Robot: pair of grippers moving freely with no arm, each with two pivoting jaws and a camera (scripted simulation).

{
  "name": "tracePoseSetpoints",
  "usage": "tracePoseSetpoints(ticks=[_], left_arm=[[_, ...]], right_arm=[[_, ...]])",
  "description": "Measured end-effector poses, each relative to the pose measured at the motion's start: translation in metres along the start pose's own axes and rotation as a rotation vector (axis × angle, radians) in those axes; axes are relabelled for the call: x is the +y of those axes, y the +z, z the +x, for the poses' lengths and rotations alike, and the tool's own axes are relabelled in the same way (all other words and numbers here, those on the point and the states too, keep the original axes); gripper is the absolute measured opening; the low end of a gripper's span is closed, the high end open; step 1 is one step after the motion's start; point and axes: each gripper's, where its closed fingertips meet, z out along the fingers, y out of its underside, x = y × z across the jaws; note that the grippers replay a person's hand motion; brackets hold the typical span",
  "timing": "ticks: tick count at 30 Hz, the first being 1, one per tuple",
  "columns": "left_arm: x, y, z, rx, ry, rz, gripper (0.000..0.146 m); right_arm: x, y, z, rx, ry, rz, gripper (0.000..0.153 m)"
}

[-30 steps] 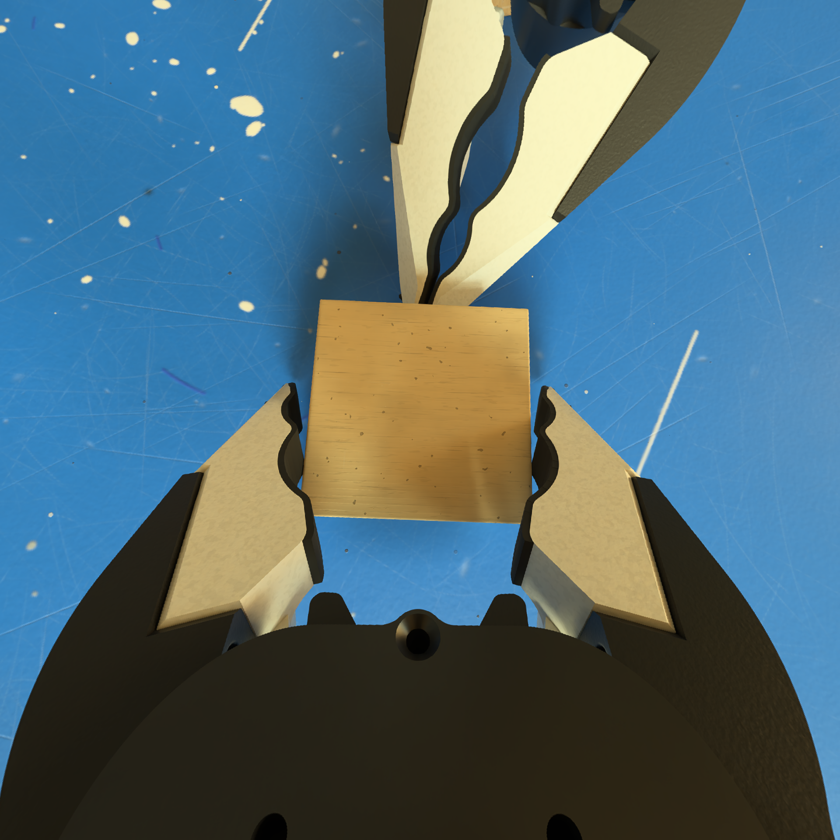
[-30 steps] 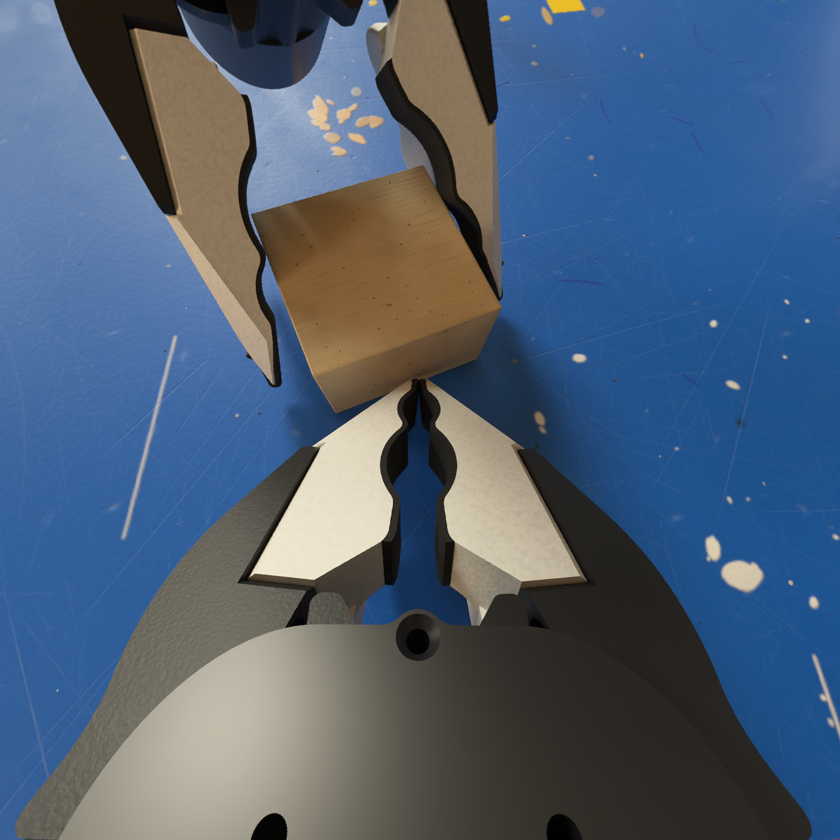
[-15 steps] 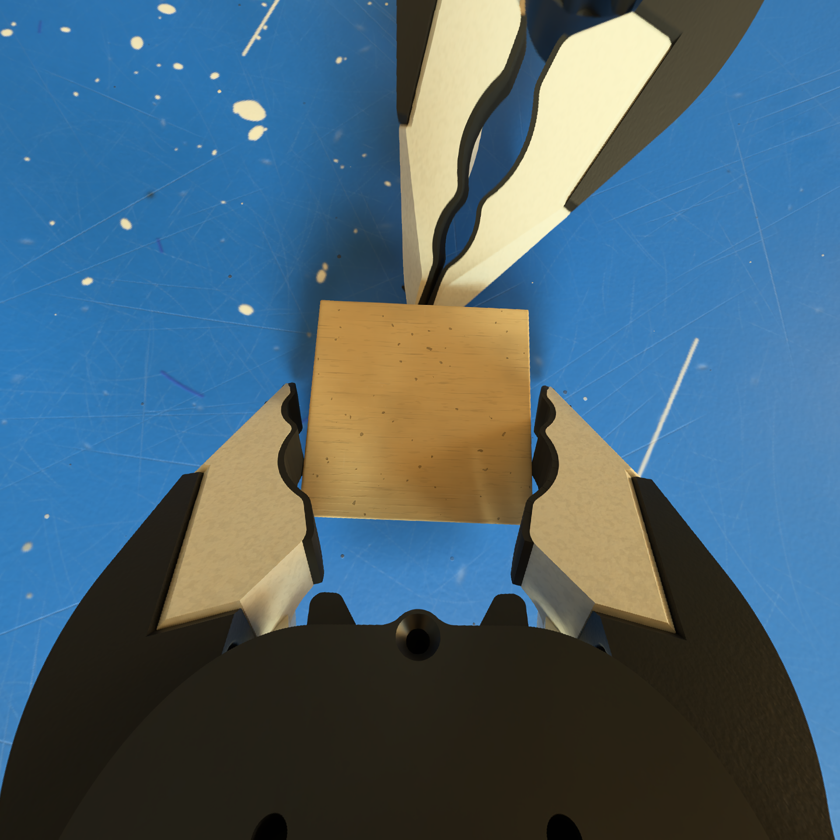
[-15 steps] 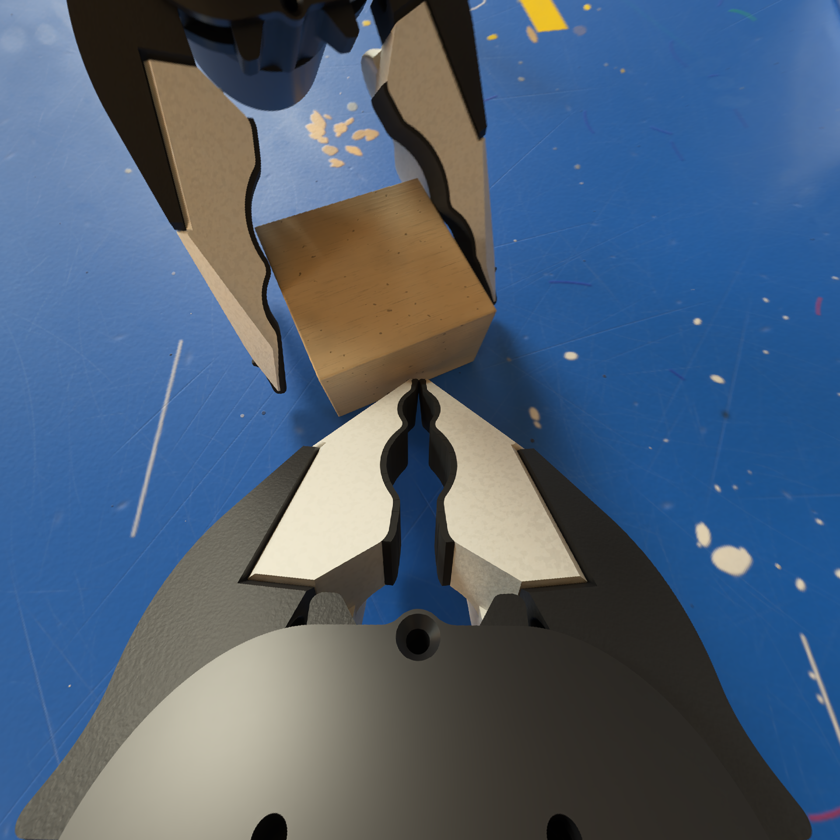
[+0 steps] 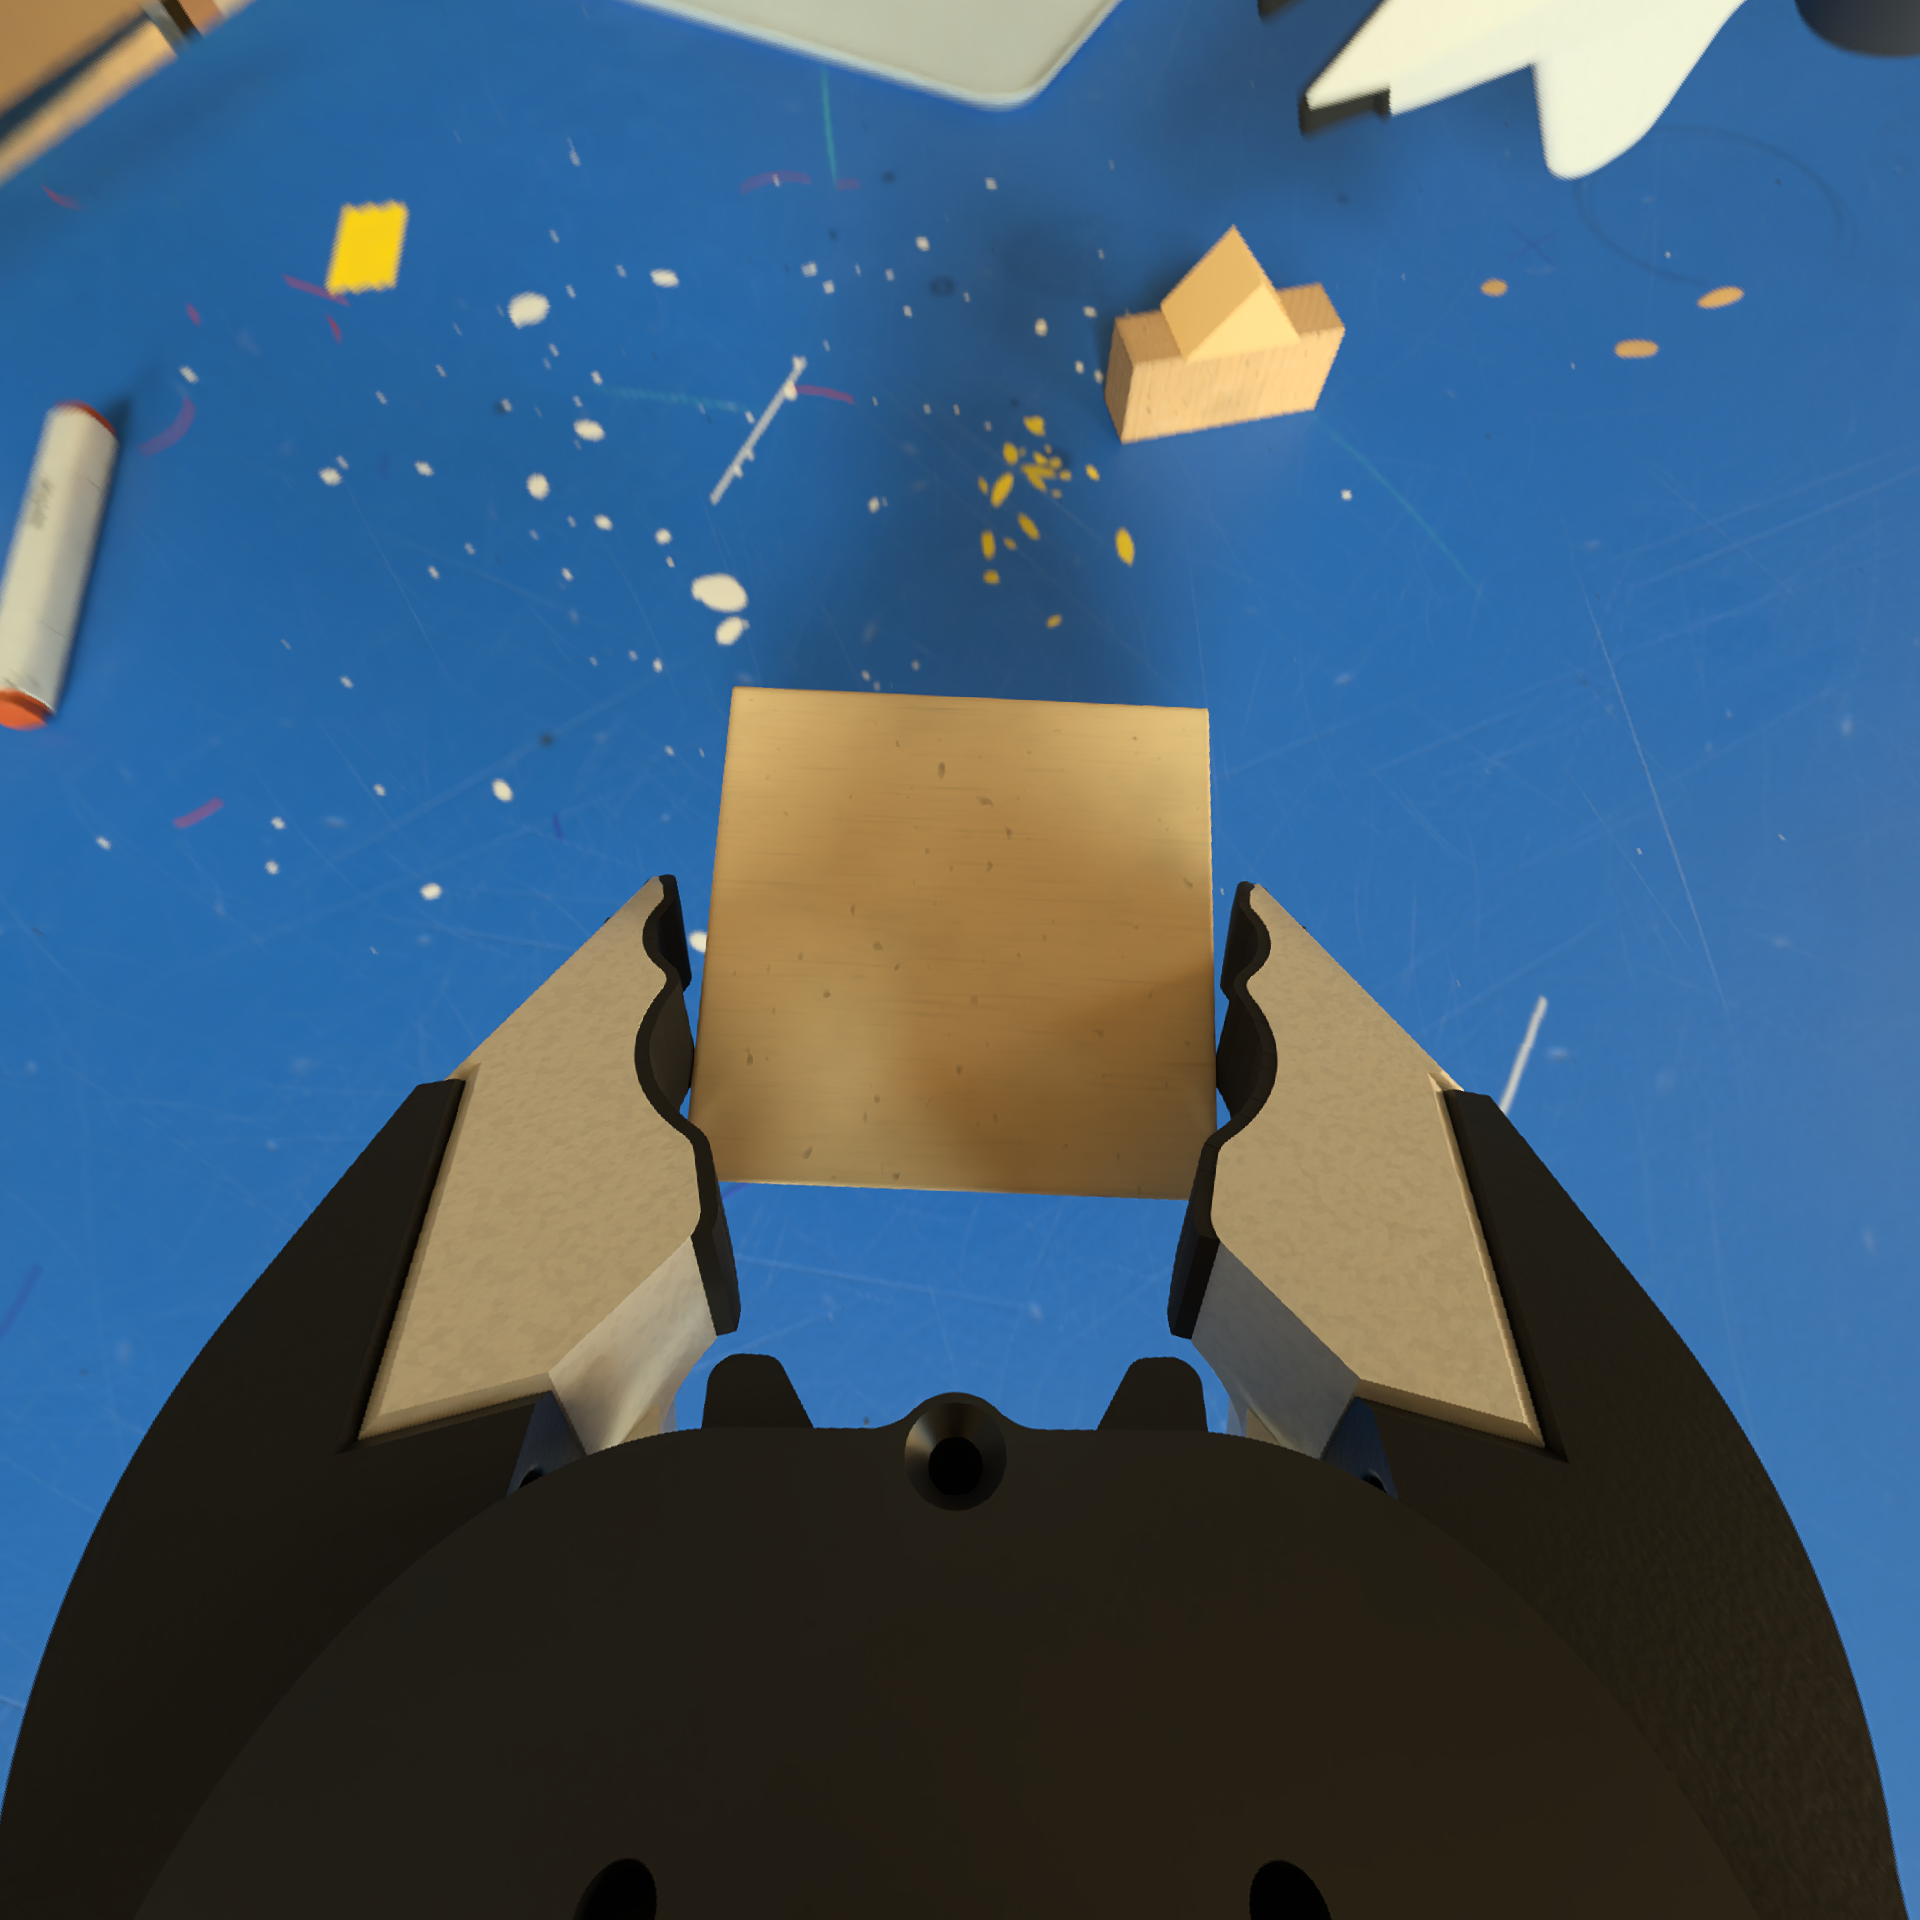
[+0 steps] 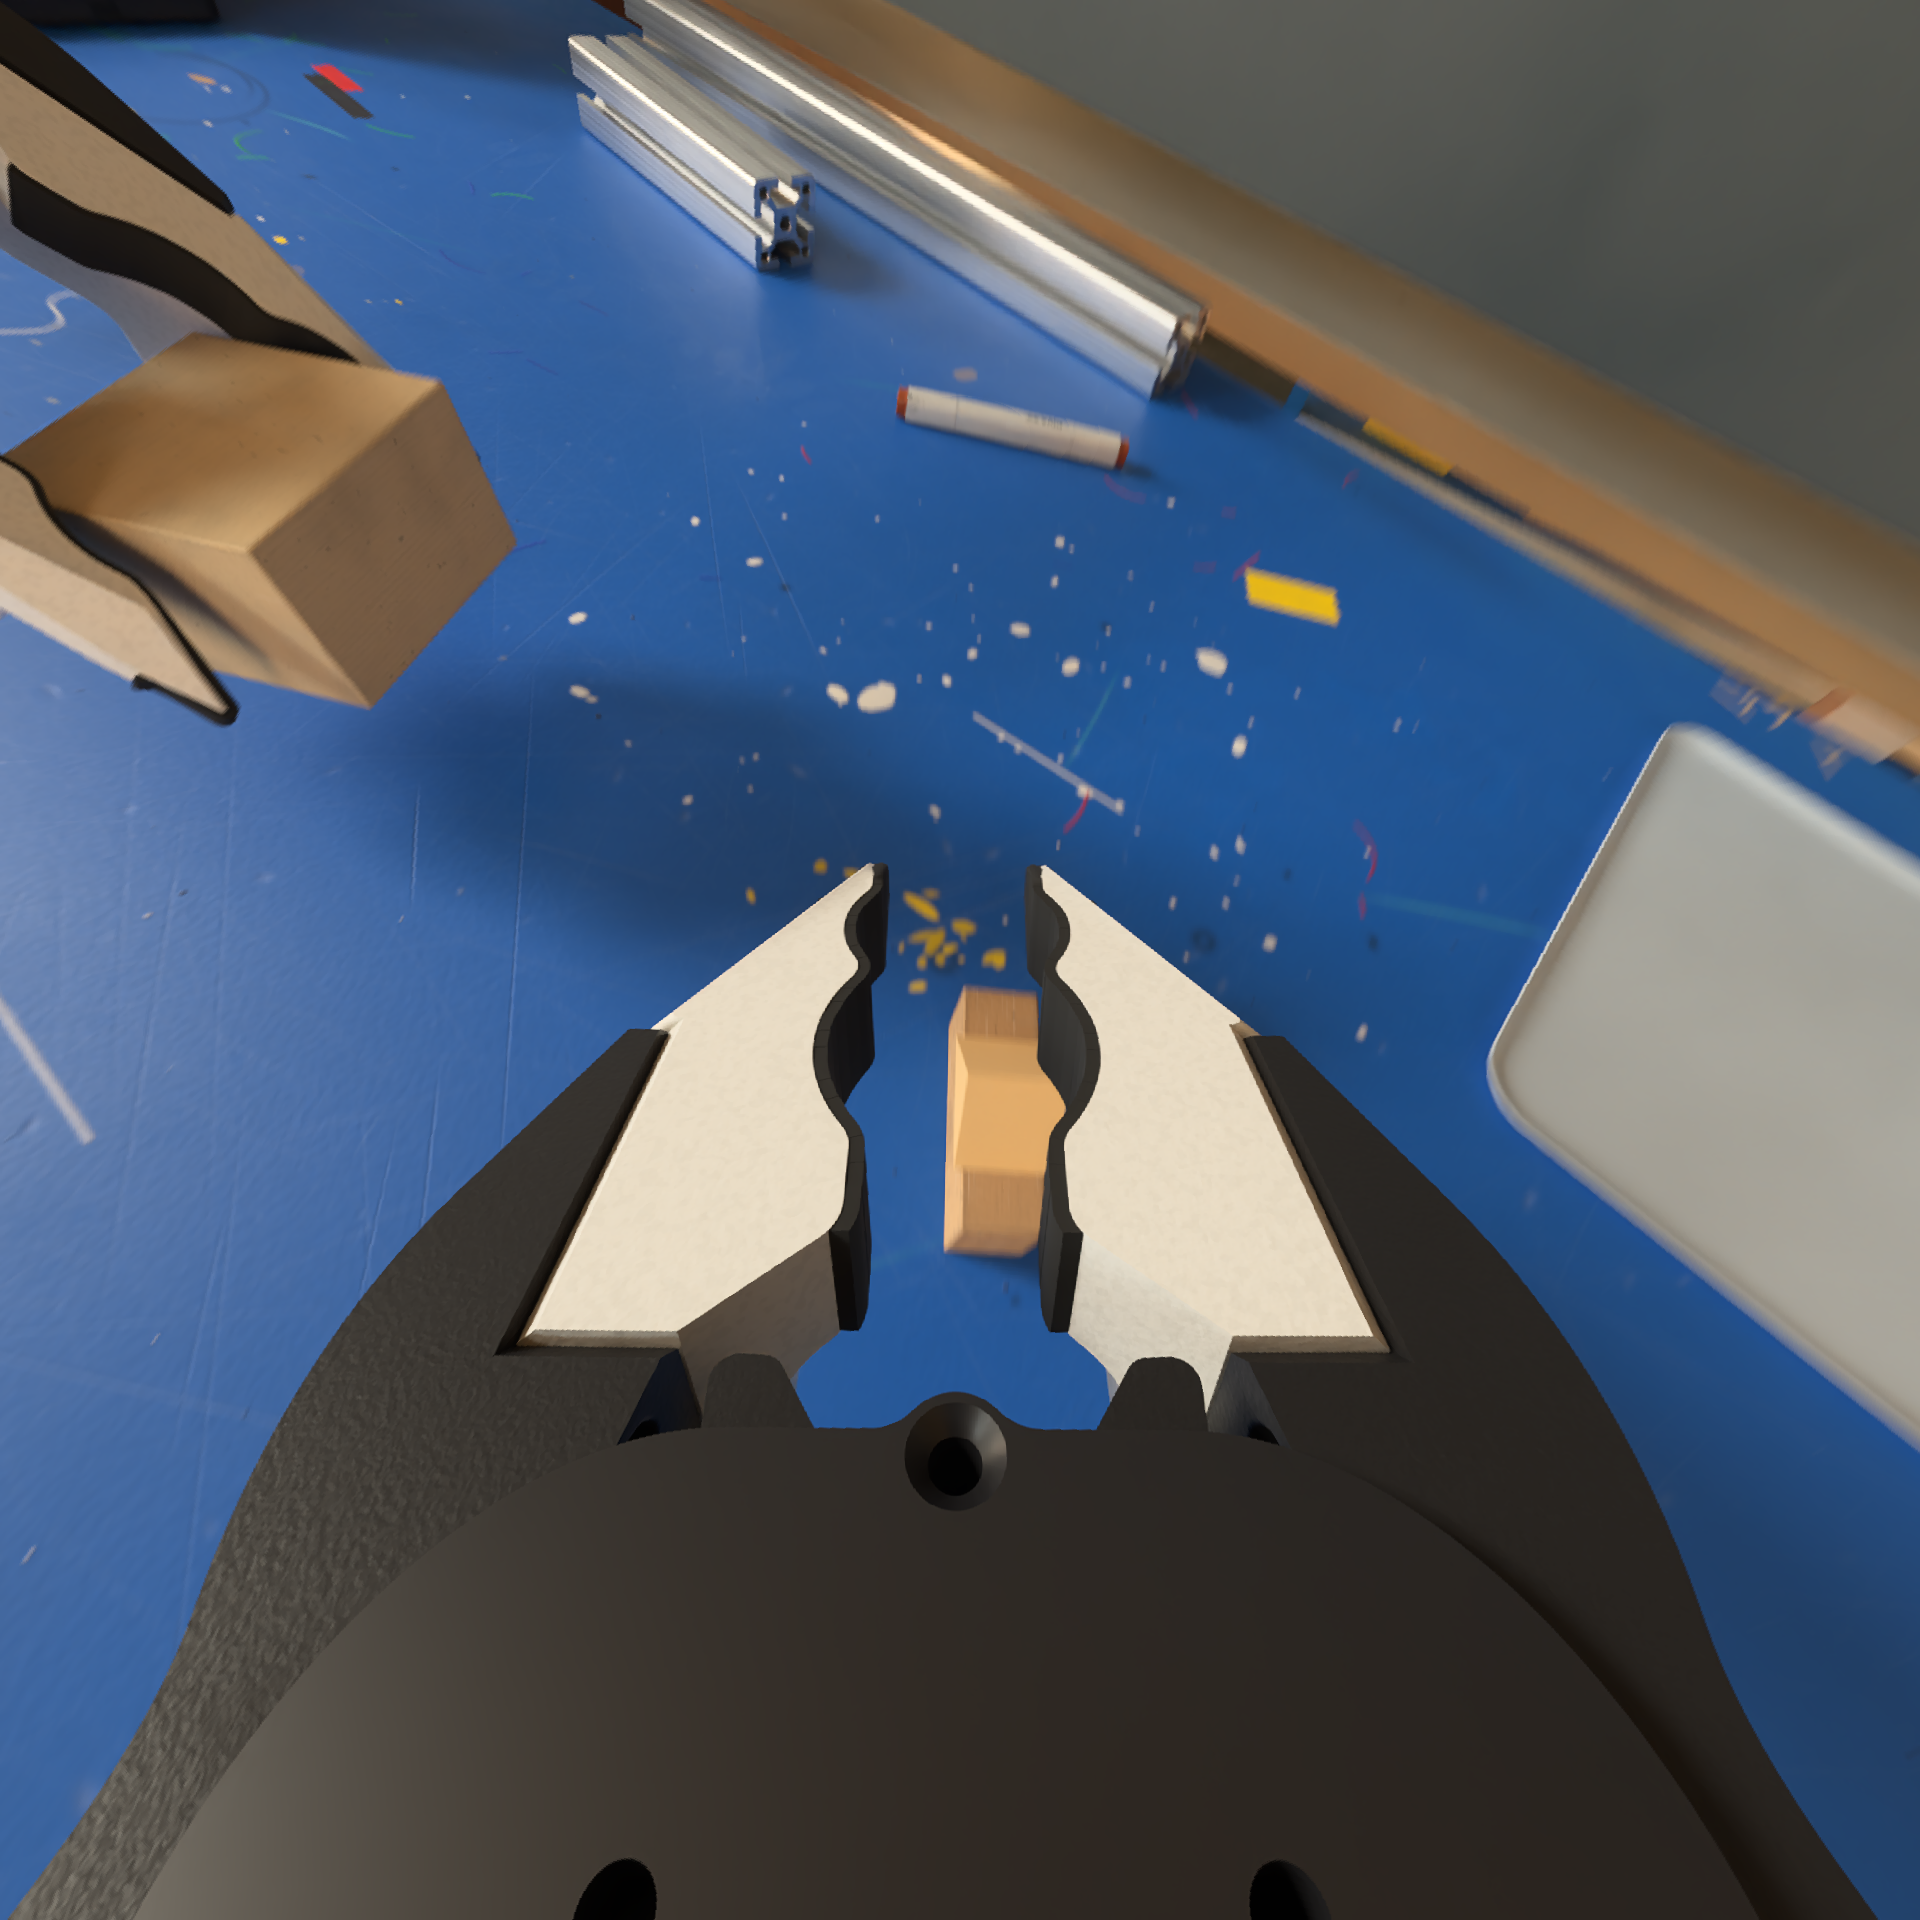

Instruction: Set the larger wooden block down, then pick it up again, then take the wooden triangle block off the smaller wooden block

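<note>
The left gripper (image 5: 954,997) was clamped on the larger wooden block (image 5: 956,940), both fingers pressed to its sides and the block held above the blue table (image 5: 1558,831). Well ahead of it and to its right, the wooden triangle block (image 5: 1231,296) sat on the smaller wooden block (image 5: 1216,379), and a white marker (image 5: 52,561) lay far to its left. The right gripper (image 6: 956,904) hovered with its jaws slightly apart and empty, the stacked blocks showing below in the gap, close against its right finger; a grey tray (image 6: 1714,1039) lay to its right.
</note>
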Motion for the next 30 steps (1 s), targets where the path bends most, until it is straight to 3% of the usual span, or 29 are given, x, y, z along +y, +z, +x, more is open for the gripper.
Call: tracePoseSetpoints(ticks=[3, 7, 12, 17, 20, 24, 27, 30], left_arm=[[-0.012, 0.004, 0.001, -0.025, 0.030, 0.030, 0.103], [-0.025, 0.009, 0.005, -0.047, 0.053, 0.060, 0.103], [-0.034, 0.007, 0.006, -0.047, 0.024, 0.104, 0.103], [-0.038, 0.006, 0.001, -0.065, 0.018, 0.127, 0.103], [-0.037, 0.009, -0.004, -0.082, -0.001, 0.133, 0.103], [-0.038, 0.020, -0.016, -0.142, -0.026, 0.115, 0.103], [-0.041, 0.030, -0.021, -0.186, -0.026, 0.080, 0.103], [-0.044, 0.036, -0.022, -0.210, -0.007, 0.045, 0.103]], right_arm=[[0.025, -0.004, 0.010, -0.031, 0.076, -0.030, 0.030], [0.054, 0.008, 0.017, 0.006, 0.040, -0.138, 0.038], [0.071, 0.023, 0.014, -0.007, 0.013, -0.224, 0.028], [0.068, 0.025, 0.012, -0.011, 0.062, -0.201, 0.028], [0.034, 0.017, 0.002, -0.023, 0.141, -0.086, 0.028], [-0.061, 0.000, -0.040, -0.119, 0.318, 0.158, 0.028], [-0.095, 0.009, -0.066, -0.087, 0.275, 0.140, 0.028], [-0.102, 0.025, -0.078, -0.003, 0.164, 0.064, 0.028]])
